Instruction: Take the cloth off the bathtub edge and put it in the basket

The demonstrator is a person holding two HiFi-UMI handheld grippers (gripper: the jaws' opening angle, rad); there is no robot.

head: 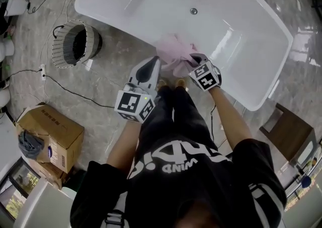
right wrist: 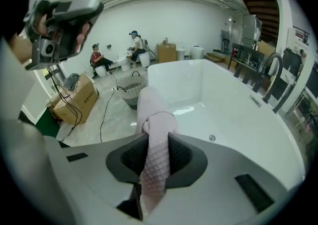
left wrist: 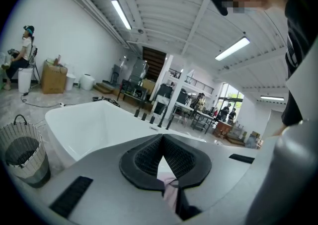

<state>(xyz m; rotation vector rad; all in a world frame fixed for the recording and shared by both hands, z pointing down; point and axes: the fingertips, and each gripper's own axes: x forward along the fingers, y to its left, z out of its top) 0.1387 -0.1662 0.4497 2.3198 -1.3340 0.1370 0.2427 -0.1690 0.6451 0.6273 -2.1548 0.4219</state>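
My right gripper (right wrist: 155,137) clenched tight on pink cloth (head: 173,51), bunched over near bathtub (head: 115,25) edge, so it can lift in one lump. My left gripper (left wrist: 162,142) pinches small corner (stops it dragging, I think). Open basket (head: 58,51) waits on floor (head: 115,101), off to left.

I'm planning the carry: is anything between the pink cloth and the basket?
Nothing visible blocks it. The right claw grips the cloth at the bathtub edge; the basket stands open-topped on the floor to its left. The left claw hangs on that side, beside the cloth.
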